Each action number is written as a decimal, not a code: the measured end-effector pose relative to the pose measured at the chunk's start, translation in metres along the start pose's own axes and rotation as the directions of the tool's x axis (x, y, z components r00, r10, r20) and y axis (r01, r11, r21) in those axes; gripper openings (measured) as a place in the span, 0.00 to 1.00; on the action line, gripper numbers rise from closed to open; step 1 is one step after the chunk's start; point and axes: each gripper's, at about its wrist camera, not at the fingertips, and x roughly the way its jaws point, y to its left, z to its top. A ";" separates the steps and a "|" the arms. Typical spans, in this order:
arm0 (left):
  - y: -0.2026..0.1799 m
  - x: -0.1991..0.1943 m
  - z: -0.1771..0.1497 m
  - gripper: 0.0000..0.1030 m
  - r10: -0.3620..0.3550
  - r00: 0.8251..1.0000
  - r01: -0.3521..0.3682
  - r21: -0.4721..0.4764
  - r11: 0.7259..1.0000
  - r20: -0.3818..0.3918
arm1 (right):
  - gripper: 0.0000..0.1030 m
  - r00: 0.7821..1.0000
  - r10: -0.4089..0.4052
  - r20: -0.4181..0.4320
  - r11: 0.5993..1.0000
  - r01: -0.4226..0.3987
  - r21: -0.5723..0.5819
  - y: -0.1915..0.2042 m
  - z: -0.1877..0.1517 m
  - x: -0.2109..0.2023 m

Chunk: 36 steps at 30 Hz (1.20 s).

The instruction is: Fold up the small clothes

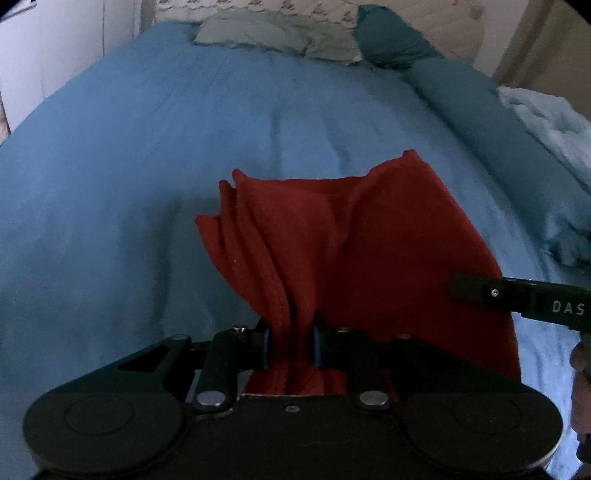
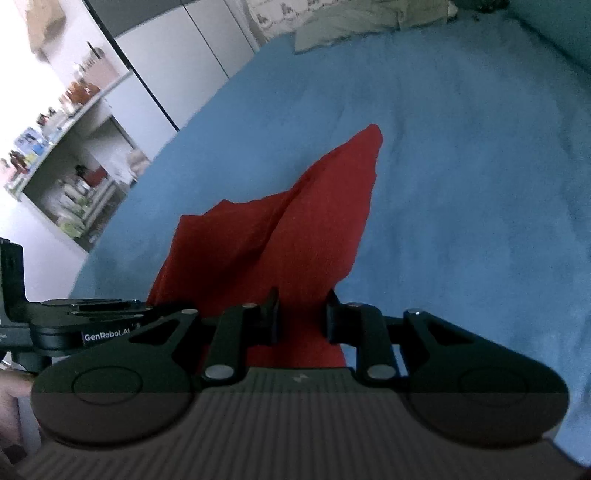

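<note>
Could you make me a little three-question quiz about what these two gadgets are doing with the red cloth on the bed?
1. True or false: the red cloth lies flat and untouched on the blue bedspread.
2. Which gripper has cloth between its fingers? A) only the left gripper B) only the right gripper C) both
3. Fill in: at the head of the bed, beside the pale green pillow, lies a dark ____ pillow.

Key:
1. False; it is bunched up and pinched along its near edge.
2. C; each wrist view shows red cloth caught between closed fingers.
3. Teal.
</note>
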 end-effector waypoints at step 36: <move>-0.093 0.021 -0.170 0.83 0.238 0.970 -0.242 0.116 0.963 0.049 | 0.88 0.967 -0.249 0.043 0.967 0.251 -0.049 -0.128 -0.166 -0.094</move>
